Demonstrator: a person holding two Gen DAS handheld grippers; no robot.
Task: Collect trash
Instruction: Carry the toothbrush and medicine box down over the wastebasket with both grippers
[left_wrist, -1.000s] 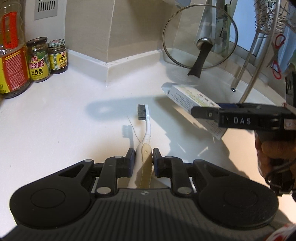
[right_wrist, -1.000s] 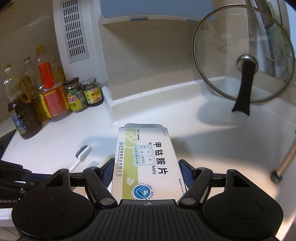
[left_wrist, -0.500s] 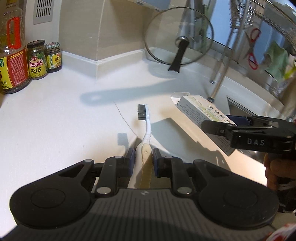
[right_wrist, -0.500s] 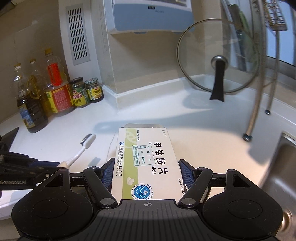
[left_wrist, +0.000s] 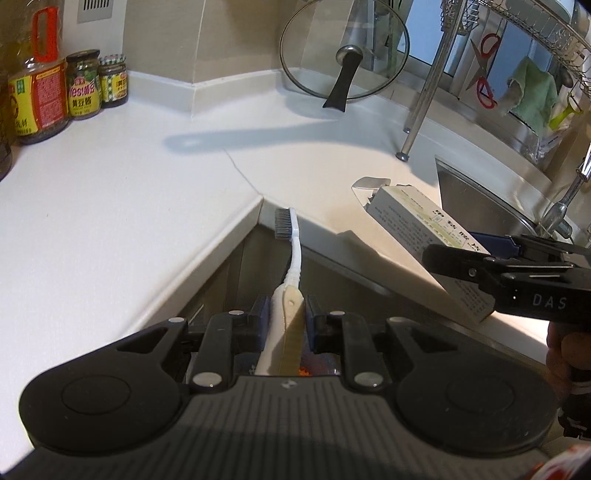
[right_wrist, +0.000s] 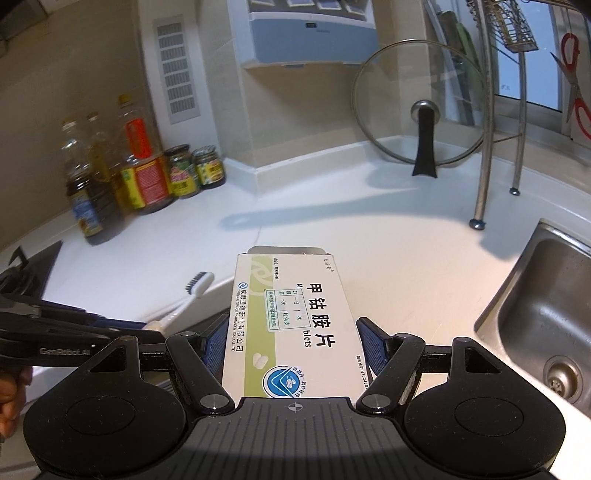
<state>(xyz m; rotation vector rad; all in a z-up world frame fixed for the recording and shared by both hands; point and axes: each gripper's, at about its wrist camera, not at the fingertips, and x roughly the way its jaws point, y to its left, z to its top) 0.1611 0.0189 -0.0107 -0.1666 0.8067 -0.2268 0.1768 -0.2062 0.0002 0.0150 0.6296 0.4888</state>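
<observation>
Toothbrush: white neck, dark grey bristles, cream-tan ribbed grip at the handle. Held by the handle in the left claw, pads closed narrow on both sides of the grip; head points forward and hangs in the air over the inner corner of the worktop edge, not touching it. In the right wrist view the toothbrush shows at left, bristle head up, just beside the box.

Medicine box: flat white carton with a pale green band and swirl, blue round seal near the back end, far end flap open. Right claw holds it at a medium-wide gap, blue pads pressed on its two long sides. Box is lifted clear of the worktop, front end out over the white surface, just left of the steel sink. From the left view the medicine box tilts, open flap forward.

Writing: box front reads "甲钴胺片", "blets", side print "PHARMACEUTICAL CO.,LTD". Left claw body reads "GenRobot.AI"; right claw body reads "DAS". Sauce jar label reads "Yesu" and "黄豆酱". Other bottle labels are too small to read.

Glass lid with a black handle leans on the back wall.
</observation>
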